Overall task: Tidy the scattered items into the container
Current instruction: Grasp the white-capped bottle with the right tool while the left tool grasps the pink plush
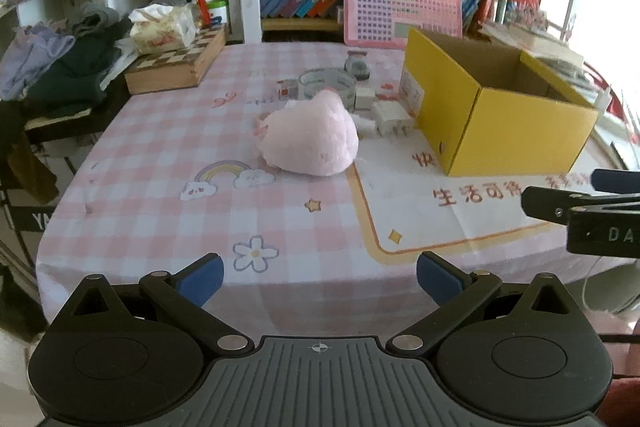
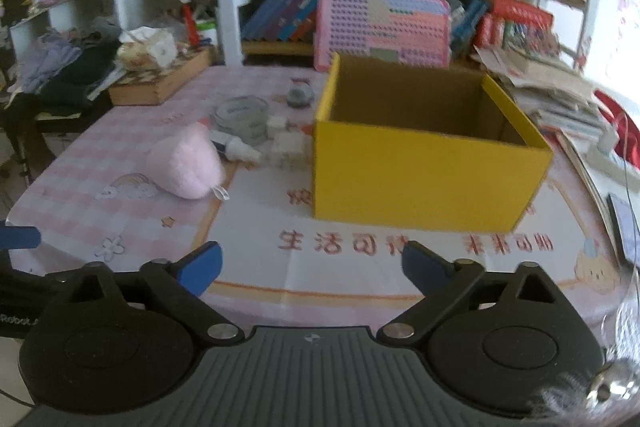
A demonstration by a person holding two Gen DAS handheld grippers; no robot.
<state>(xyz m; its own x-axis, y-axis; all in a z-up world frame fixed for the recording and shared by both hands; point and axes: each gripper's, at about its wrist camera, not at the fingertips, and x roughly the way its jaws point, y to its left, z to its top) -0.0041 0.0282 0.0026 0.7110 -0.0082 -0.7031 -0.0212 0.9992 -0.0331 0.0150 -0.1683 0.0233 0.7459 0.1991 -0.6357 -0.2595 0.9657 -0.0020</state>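
While both claws hang spread and empty over the near edge of the table [image 1: 132, 163], nothing has yet been gripped, so the risks lie in the first reach. The left gripper [image 1: 318, 277] has its blue pads wide apart with only cloth between them; the right gripper [image 2: 312, 267] is likewise unclenched and holds nothing.

The yellow box [image 2: 420, 179], the container, stands straight ahead of the right claw and ahead-right of the left, open at the top; what little of its inside shows looks empty. Its near wall is tall, so a claw carrying something low could, I judge, knock the light cardboard and shove it back.

Ahead of the left claw lies the pink plush [image 1: 310, 137], the biggest loose item, soft and rounded; a shallow pinch may slip off it. It also screens the smaller things behind it. Just beyond it sit the tape roll [image 1: 328, 85], a white plug adapter [image 1: 390, 117] close by the box wall, a white dropper bottle [image 2: 240, 149] lying on its side, some small white blocks, and a small round jar [image 1: 357, 65] farther back. These crowd together, so closing on one may nudge its neighbours or pin the adapter against the box.

Off to the left, a chessboard case [image 1: 176, 67] with a tissue pack [image 1: 162, 27] on it stays clear of the reach.
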